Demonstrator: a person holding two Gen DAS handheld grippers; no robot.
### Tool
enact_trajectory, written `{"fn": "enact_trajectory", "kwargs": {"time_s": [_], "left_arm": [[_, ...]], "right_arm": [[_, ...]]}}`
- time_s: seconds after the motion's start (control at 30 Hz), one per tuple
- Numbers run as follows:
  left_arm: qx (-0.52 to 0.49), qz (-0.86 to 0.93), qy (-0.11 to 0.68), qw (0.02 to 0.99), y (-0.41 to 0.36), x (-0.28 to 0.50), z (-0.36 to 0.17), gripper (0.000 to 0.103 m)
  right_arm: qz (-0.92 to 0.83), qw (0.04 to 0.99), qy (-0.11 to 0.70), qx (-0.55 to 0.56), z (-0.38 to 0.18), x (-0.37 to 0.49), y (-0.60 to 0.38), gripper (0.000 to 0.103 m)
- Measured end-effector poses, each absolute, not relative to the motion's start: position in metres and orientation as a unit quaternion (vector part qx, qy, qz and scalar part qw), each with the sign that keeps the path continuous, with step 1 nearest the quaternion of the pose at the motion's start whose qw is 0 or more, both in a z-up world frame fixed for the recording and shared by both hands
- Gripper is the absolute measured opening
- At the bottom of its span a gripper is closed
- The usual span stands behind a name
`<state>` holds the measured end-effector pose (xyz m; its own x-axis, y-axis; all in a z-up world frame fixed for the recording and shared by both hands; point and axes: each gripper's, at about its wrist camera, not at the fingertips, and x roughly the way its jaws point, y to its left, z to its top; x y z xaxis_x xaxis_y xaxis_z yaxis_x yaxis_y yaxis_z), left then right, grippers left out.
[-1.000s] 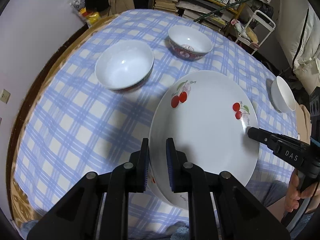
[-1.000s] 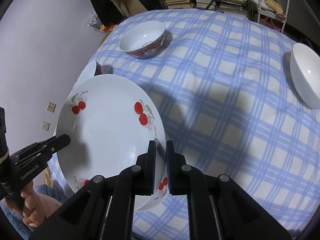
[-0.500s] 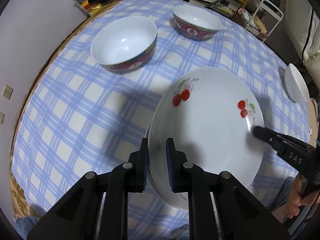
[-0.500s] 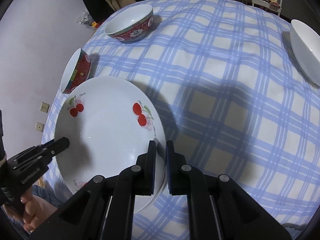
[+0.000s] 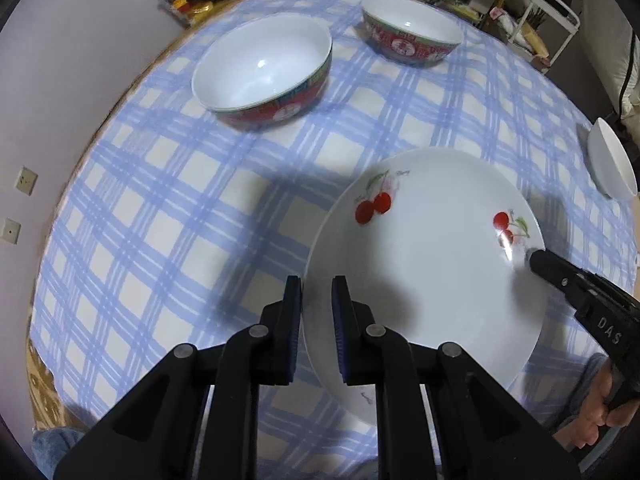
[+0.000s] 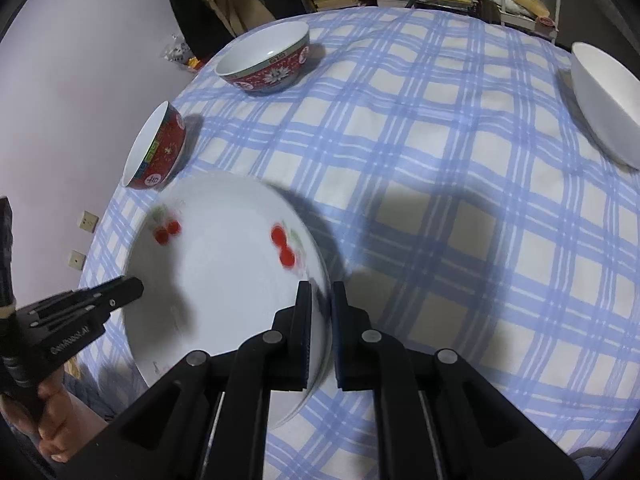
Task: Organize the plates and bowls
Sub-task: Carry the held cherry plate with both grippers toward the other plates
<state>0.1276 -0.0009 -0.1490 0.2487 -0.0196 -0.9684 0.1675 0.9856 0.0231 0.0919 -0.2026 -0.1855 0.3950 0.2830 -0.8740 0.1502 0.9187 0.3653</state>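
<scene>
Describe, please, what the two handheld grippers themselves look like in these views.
Both grippers are matte black plastic with angular linkage arms and round silver pivot pins. The left gripper and right gripper each carry two flat fingers faced with dark blue ribbed pads. White lettering marks their sides, "DAS" in the left wrist view. No cables or sleeves show.

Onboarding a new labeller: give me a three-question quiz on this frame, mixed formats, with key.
1. True or false: both the left gripper and the right gripper clamp the rim of the white cherry-printed plate.
2. Multiple choice: how many bowls stand on the blue-checked tablecloth? A two, B three, C five.
3. Fill in: the plain bowl is ___ in colour.

Key: 1 true; 2 B; 3 white.
</scene>
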Motion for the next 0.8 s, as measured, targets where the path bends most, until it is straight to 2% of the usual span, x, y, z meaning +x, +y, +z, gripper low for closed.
{"fn": "enact_trajectory", "kwargs": {"time_s": [0.43,0.8], "left_arm": [[0.088,-0.048,0.618,0.779,-0.005,0.119,-0.154,0.017],[0.079,-0.042,0.602,0.794,0.001,0.11,-0.138,0.016]], "right_arm": [[0.035,0.822,0.538,0.182,-0.185,0.087,-0.2,0.01],[0.036,0.822,0.54,0.179,-0.183,0.088,-0.201,0.01]]}}
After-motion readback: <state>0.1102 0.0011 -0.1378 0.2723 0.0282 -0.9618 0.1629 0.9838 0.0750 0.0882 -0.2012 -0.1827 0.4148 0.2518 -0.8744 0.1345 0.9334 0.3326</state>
